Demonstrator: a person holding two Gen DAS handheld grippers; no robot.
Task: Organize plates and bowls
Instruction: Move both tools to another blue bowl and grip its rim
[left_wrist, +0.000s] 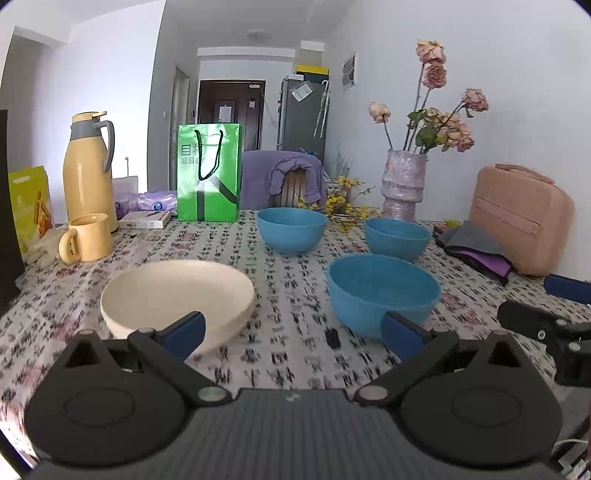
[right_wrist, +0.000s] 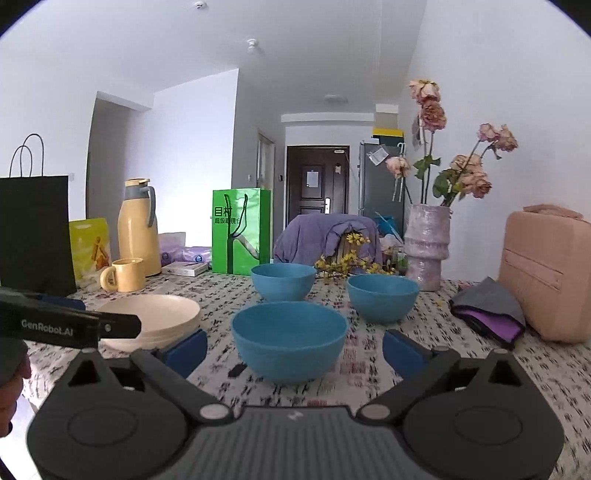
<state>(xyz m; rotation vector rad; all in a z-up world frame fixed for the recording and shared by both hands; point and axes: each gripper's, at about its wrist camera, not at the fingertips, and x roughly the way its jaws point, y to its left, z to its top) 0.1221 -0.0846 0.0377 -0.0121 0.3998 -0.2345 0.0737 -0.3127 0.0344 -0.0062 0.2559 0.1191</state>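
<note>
Three blue bowls stand on the patterned tablecloth: a near one, a far left one and a far right one. A stack of cream plates lies to their left. My left gripper is open, low over the cloth, between the cream plates and the near bowl. My right gripper is open, with the near blue bowl just ahead between its fingers, not touching. The right gripper also shows at the right edge of the left wrist view.
At the back stand a yellow thermos, a yellow mug, a green paper bag, a vase of dried roses and a pink case. Folded cloths lie by the case. A black bag stands far left.
</note>
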